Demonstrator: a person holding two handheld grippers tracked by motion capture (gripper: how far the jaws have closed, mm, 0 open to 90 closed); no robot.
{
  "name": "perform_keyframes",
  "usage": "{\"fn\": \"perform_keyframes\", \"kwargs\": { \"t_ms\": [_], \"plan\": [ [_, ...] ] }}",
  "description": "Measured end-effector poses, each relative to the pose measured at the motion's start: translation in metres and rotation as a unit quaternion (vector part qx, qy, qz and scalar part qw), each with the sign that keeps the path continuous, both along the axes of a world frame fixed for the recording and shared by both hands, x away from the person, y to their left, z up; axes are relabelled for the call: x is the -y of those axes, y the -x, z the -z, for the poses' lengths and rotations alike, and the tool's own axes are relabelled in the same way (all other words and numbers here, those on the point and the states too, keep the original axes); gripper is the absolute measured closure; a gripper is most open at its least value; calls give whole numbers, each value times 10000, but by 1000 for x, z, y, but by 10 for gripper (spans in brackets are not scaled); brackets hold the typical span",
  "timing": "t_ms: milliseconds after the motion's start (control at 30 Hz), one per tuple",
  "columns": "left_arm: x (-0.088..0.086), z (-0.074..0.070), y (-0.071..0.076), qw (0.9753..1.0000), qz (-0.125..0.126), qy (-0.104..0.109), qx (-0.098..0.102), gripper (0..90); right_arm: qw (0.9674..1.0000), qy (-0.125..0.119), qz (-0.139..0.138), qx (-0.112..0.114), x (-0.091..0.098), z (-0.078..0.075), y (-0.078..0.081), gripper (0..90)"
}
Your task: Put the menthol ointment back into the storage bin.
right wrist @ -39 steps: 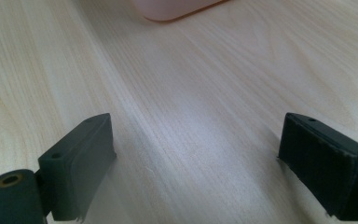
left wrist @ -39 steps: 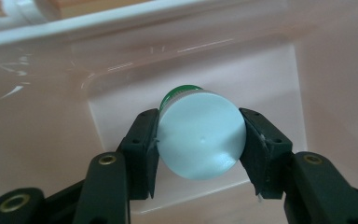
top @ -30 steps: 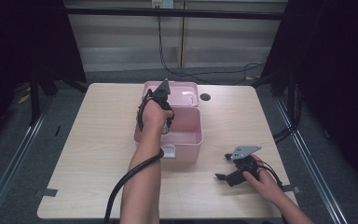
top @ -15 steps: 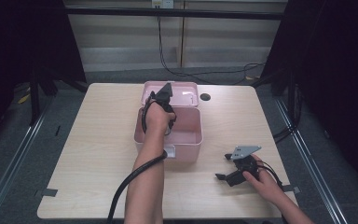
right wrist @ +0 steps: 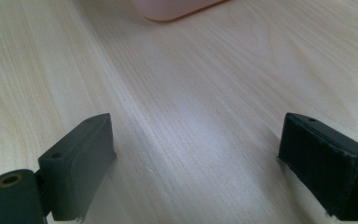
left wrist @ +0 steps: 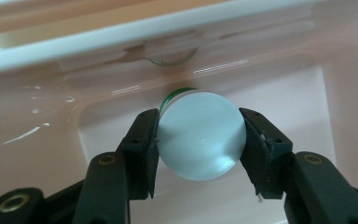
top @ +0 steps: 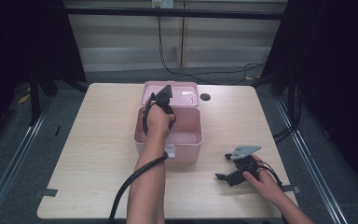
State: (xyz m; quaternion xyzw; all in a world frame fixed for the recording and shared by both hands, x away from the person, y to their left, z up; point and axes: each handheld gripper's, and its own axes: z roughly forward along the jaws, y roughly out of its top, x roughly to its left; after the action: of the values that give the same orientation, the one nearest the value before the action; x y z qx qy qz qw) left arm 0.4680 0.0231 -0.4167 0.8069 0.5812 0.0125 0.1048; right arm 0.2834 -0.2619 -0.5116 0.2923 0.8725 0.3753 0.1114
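Bottle (left wrist: 200,140), white cap toward the camera, is clamped in the left tongs (left wrist: 199,144) inside the pink box (top: 186,140). Right tongs (right wrist: 196,163) rest wide apart on the counter (top: 93,140), holding nothing.

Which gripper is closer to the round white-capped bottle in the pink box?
Left. The left gripper is shut on the round white-capped bottle inside the pink plastic box; the right gripper rests open on the wooden table, away from the box.
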Motion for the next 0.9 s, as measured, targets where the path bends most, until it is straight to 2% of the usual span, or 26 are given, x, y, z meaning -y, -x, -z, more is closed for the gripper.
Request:
{"fn": "perform_keyframes", "kwargs": {
  "t_ms": [700, 900],
  "plan": [
    [0, 8, -1, 9998, 39, -75, 160, 501, 10000, -2, 5, -5, 0, 0, 0, 97],
    [-1, 9, 0, 9999, -5, -68, 145, 501, 10000, 0, 0, 0, 0, 0, 0, 97]
  ]
}}
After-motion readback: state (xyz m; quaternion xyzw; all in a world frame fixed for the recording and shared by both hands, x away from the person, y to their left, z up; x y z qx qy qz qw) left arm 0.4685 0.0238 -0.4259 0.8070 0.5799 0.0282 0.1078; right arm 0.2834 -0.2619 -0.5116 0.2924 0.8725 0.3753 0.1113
